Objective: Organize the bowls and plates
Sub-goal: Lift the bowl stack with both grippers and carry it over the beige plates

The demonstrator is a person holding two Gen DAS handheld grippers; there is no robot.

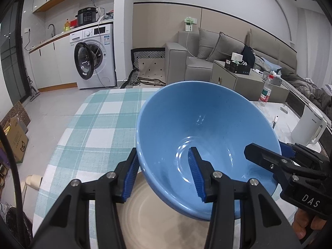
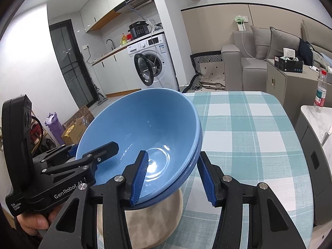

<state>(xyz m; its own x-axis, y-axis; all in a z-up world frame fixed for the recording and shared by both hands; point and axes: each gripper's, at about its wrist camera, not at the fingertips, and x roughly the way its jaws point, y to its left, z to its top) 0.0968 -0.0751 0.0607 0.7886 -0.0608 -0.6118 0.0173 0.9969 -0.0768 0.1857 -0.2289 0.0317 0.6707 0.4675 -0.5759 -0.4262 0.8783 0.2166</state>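
Holding the blue bowl (image 1: pixel 207 137) with both tongs, we keep it up over the beige plate (image 1: pixel 166 224) that lies on the checked tablecloth (image 1: pixel 99 120). From the right wrist view it looks like two blue bowls sitting one inside the other, because we see two rims close together, so we think we carry them as one pile.

Our left gripper (image 1: pixel 164 172) bites the rim on its side, one blue pad inside the bowl and one outside. Our right gripper (image 2: pixel 172 178) does the same on the other side. Both tongs are partly closed, just wide enough for the bowl's wall. In the right wrist view the outer pad seems to stand a little away from the wall, so we cannot tell how hard it presses.

We use two grips on two sides so the big bowl does not tip or slip. Both grippers point forward and down, and the bowl leans toward us. A hand (image 2: pixel 35 224) shows under the other tool.

The plate is right below, so we guess the bowl goes down on it next
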